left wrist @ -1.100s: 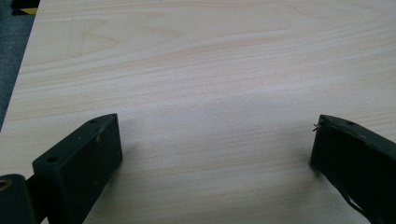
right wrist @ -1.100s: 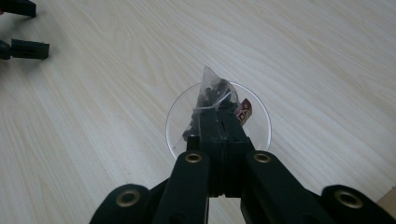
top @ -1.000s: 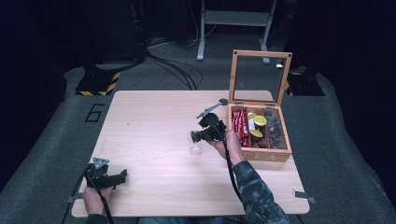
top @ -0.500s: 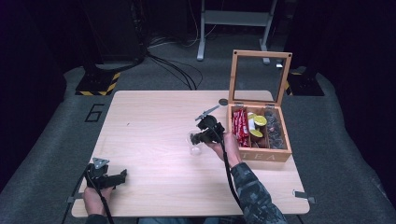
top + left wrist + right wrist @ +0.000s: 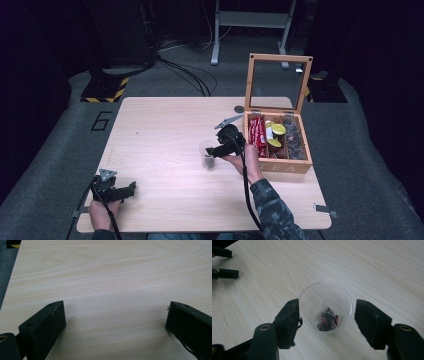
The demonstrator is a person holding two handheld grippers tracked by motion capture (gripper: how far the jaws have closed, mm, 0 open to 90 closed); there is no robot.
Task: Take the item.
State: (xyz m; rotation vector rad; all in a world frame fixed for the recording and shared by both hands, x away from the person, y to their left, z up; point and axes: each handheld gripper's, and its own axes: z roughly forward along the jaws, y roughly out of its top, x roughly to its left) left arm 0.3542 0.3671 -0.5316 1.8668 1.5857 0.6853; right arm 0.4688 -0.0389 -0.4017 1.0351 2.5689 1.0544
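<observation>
- Standing upright on the surface (image 5: 165, 130), a clear plastic cup (image 5: 325, 306) is seen just left of the wooden tea box (image 5: 280, 162), right of the surface's middle.
- A small dark tea bag (image 5: 327, 320) lies at the bottom of the cup, so the drop into it is judged done.
- The right gripper (image 5: 327, 315) is held above and around the cup, its jaws having just been opening; the cup stands between them, with the left jaw at or very near the wall and the right jaw clear of it, so nothing is gripped.
- The spread of the jaws is judged to suit letting the bag fall freely and then lifting away without tipping the light cup.
- The left gripper (image 5: 117, 190) is rested at the near left corner of the surface, well apart from the cup; its jaws are spread wide over bare wood with nothing between them, presumably parked out of the way.
- The tea box is kept with its glass lid (image 5: 277, 82) raised, which leaves its compartments of red packets (image 5: 256, 132) and yellow-topped pods (image 5: 276, 131) within easy reach of the right hand (image 5: 247, 162).
</observation>
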